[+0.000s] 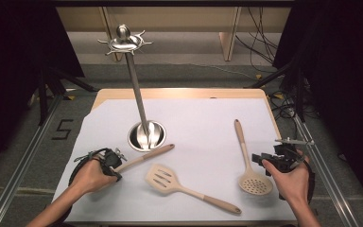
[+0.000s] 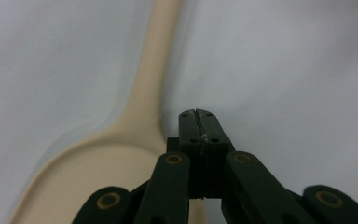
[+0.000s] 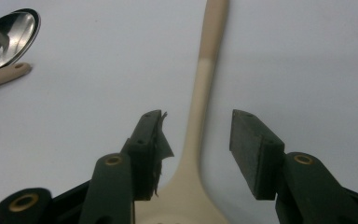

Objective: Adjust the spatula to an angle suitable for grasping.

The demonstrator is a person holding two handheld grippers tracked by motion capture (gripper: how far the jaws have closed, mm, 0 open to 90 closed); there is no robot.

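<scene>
Two claws work a white-covered worktop (image 1: pixel 203 118) strewn with cream utensils. Nearest the person, the left claw (image 2: pixel 198 116) has its black jaws pressed flat together with nothing between them, its tip resting just beside the neck of a smooth, matte spoon (image 2: pixel 135 140), whose broad bowl lies under the claw's left side. The right claw (image 3: pixel 196 135) stands open, its ribbed pads straddling the slim stem of a perforated skimmer (image 3: pixel 200 116) without touching it; a torn scrap of padding hangs from one pad. Judged from this, the pick-up step is in hand: the right claw needs only to sink and close on the stem, while the left must first open and shift over the spoon's handle. Between the two claws lies a slotted turner (image 1: pixel 170 182) with a tan wooden-looking handle. Beyond them rises a polished steel rack (image 1: pixel 139 90), round-based, its hooked crown bare.
</scene>
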